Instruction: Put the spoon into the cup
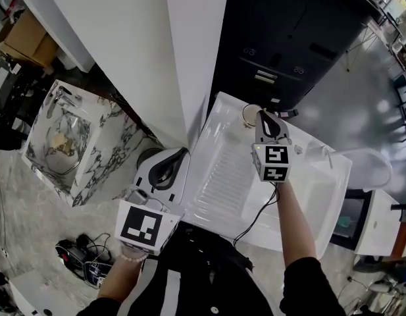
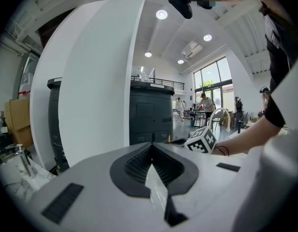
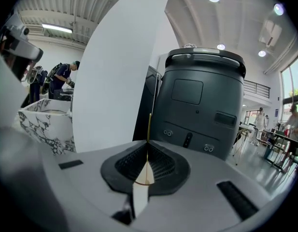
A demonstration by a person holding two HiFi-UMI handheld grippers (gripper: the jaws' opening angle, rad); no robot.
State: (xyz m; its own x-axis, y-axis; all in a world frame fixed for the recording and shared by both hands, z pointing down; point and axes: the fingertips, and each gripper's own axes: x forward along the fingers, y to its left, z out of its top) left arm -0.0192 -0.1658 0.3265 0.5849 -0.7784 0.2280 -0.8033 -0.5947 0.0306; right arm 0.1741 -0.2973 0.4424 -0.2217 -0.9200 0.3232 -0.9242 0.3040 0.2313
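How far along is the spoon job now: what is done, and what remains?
Done: the right tool is shut on the spoon. In hand: it hangs close by the cup. Remaining: lower the spoon into the cup and release it.

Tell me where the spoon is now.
The spoon is clamped in the right gripper, its thin gold handle sticking up past the jaws in the right gripper view; in the head view that gripper is beside the cup.

left tongs (image 2: 152, 148): jaws together | right tongs (image 3: 148, 144): clamped on spoon (image 3: 149, 127)
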